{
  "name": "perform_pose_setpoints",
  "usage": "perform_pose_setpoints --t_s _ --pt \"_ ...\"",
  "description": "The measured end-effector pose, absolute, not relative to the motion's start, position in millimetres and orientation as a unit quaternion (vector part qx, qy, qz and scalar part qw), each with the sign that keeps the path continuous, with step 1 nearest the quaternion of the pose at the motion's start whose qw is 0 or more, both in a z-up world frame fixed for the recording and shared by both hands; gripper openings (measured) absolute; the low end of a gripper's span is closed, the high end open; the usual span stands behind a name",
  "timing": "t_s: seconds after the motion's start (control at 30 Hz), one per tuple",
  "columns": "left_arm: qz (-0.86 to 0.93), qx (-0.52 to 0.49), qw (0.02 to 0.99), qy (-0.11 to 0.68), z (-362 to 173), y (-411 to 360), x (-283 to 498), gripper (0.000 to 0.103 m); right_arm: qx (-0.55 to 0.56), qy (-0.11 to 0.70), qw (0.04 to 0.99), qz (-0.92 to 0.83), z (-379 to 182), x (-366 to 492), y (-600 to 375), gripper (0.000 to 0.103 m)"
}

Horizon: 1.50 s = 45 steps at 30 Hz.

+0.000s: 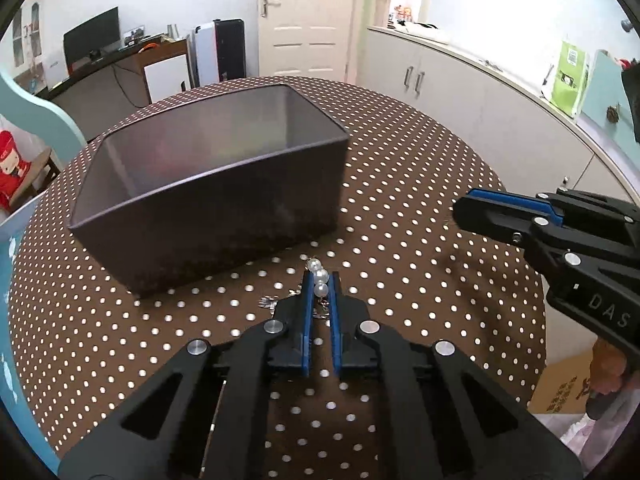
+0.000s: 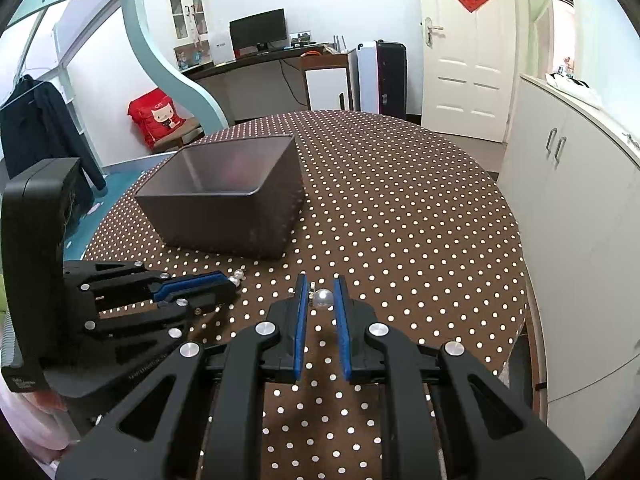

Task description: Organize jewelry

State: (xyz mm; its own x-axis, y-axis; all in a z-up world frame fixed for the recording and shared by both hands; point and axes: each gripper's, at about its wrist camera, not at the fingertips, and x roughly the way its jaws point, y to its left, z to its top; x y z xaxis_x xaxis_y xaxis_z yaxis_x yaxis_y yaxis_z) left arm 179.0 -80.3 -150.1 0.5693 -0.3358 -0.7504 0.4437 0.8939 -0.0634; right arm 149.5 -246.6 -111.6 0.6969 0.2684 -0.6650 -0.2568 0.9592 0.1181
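A dark grey open box (image 1: 208, 184) stands on the brown polka-dot table (image 1: 400, 184); it also shows in the right wrist view (image 2: 228, 200). My left gripper (image 1: 320, 280) is shut on a string of white pearls (image 1: 319, 278) just in front of the box; silver links (image 1: 272, 303) trail below it. It also shows in the right wrist view (image 2: 230, 280), pearls (image 2: 238, 275) at its tip. My right gripper (image 2: 322, 286) is shut on a single pearl piece (image 2: 321, 298) with a small metal part. It shows at the right of the left wrist view (image 1: 460, 210).
White cabinets (image 2: 580, 200) run along the right of the table. A desk with a monitor (image 2: 258, 34), a white door (image 2: 464, 48) and a teal bed frame (image 2: 160, 52) stand behind. A cardboard box (image 1: 560, 384) sits below the table's right edge.
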Motion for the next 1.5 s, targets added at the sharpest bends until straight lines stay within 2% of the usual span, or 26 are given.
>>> perform_pose_setpoints --t_s 0.1,0.5,0.7,0.77,0.8,0.83,0.87,0.93,1.0,1.1,1.13,1.17,1.27,1.37,1.47,1.5 --pt "-0.222 0.050 0.888 0.400 -138 -73 176 0.007 0.004 0.357 0.923 0.145 -105 152 -244 0.012" --pt "-0.217 0.018 0.935 0.281 -27 -40 162 0.007 -0.026 0.295 0.936 0.189 -46 183 -206 0.012" --pt "-0.206 0.006 0.942 0.266 -9 -29 180 0.007 -0.049 0.283 0.935 0.208 -34 207 -184 0.012" --pt "-0.195 0.001 0.942 0.274 -11 -25 190 0.007 -0.044 0.287 0.933 0.214 -37 213 -182 0.019" --pt "-0.191 -0.003 0.940 0.282 -15 -23 193 0.008 -0.033 0.292 0.932 0.212 -39 217 -182 0.038" --pt "-0.186 -0.003 0.939 0.289 -18 -21 198 0.013 -0.028 0.294 0.932 0.210 -40 218 -184 0.049" --pt "-0.180 -0.003 0.938 0.296 -21 -20 204 0.017 -0.026 0.295 0.933 0.206 -41 219 -184 0.049" --pt "-0.169 -0.008 0.935 0.312 -29 -14 210 0.038 -0.028 0.301 0.933 0.194 -43 219 -186 0.049" --pt "-0.156 -0.012 0.934 0.322 -34 -7 213 0.051 -0.019 0.309 0.933 0.186 -45 218 -189 0.049" --pt "-0.134 -0.012 0.938 0.320 -35 -4 212 0.053 -0.016 0.310 0.936 0.168 -42 209 -193 0.050" --pt "-0.132 -0.011 0.938 0.319 -34 -4 209 0.061 -0.016 0.309 0.937 0.165 -40 205 -193 0.053" --pt "-0.129 -0.011 0.940 0.316 -32 -4 204 0.064 -0.015 0.307 0.938 0.161 -38 201 -194 0.055" --pt "-0.125 -0.011 0.944 0.304 -23 -3 187 0.066 -0.018 0.290 0.947 0.140 -29 183 -197 0.060" --pt "-0.115 -0.010 0.951 0.288 -12 -3 168 0.067 -0.013 0.272 0.955 0.120 -20 163 -203 0.070" --pt "-0.097 -0.009 0.958 0.270 1 -3 147 0.072 -0.008 0.252 0.962 0.105 -11 144 -208 0.079" --pt "-0.096 -0.010 0.959 0.266 4 -2 140 0.072 -0.010 0.246 0.964 0.103 -8 140 -208 0.085"
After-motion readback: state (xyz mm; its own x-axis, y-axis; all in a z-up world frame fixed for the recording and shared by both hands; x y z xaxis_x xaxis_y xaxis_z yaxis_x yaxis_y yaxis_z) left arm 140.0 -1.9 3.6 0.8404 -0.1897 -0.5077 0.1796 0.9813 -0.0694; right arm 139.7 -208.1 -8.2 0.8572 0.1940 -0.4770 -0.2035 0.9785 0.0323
